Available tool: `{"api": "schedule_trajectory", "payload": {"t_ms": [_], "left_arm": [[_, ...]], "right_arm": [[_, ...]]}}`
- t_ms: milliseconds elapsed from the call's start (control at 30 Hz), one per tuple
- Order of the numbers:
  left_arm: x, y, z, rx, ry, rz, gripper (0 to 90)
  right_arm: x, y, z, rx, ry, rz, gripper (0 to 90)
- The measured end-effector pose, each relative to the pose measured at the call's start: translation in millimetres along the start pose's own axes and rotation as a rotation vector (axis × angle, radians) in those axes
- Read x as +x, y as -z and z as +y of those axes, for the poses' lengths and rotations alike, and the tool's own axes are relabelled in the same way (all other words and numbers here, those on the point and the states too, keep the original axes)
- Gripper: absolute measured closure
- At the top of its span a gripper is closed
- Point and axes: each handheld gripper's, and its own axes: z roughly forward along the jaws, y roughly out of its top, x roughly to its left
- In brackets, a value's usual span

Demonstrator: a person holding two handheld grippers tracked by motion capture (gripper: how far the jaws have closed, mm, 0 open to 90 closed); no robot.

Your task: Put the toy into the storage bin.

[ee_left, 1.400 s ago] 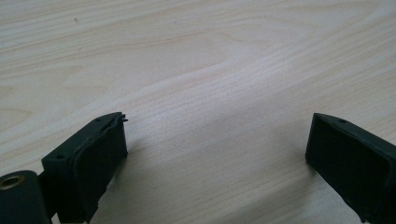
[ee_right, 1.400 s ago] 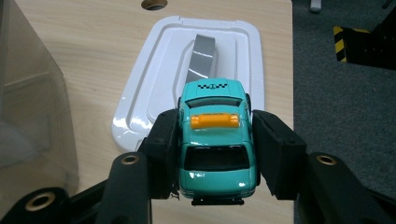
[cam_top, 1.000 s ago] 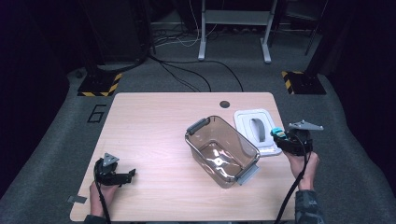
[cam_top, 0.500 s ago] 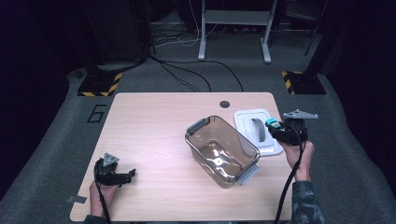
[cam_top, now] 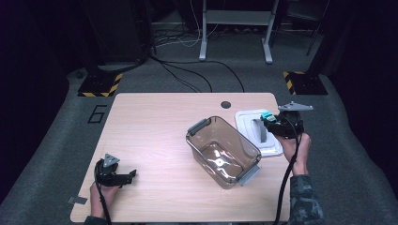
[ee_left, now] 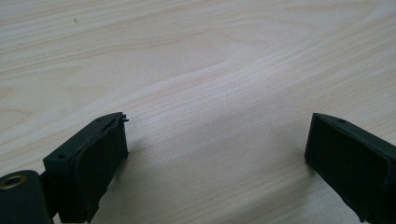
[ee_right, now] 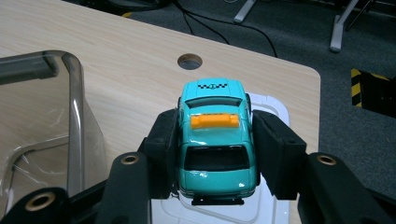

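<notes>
A teal toy taxi [ee_right: 215, 130] with an orange roof sign sits between the jaws of my right gripper [ee_right: 215, 140], which is shut on its sides. From above, the right gripper [cam_top: 272, 123] hangs over the white lid [cam_top: 248, 123] at the table's right edge, the toy taxi [cam_top: 266, 116] at its tip. A clear plastic bin [cam_top: 224, 151] with grey handles stands just left of the lid. My left gripper [cam_top: 130, 176] rests near the table's front left corner, open; its jaws stand wide apart over bare wood [ee_left: 215, 154].
The wooden table [cam_top: 155, 126] has a round cable hole [cam_top: 226, 104] near its far edge. Black cables and metal stand legs [cam_top: 234, 37] lie on the grey carpet beyond. Yellow-black striped floor plates [cam_top: 99, 84] sit past both far corners.
My right gripper has risen and shifted toward the table's far side and left, over the white lid, with the taxi in it. The left gripper has stayed in place.
</notes>
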Motion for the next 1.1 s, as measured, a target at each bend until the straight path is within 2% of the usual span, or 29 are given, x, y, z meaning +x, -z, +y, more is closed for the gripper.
{"api": "schedule_trajectory", "payload": {"t_ms": [533,1100], "left_arm": [[0.0,-0.2,-0.1,-0.002,0.001,0.0,5.4],[0.1,-0.2,0.0,-0.001,0.002,-0.001,5.4]], "right_arm": [[12.1,-2.1,25.6,-0.012,0.029,0.031,52.4],[34.1,-5.5,54.5,-0.027,0.081,0.055,52.4]]}}
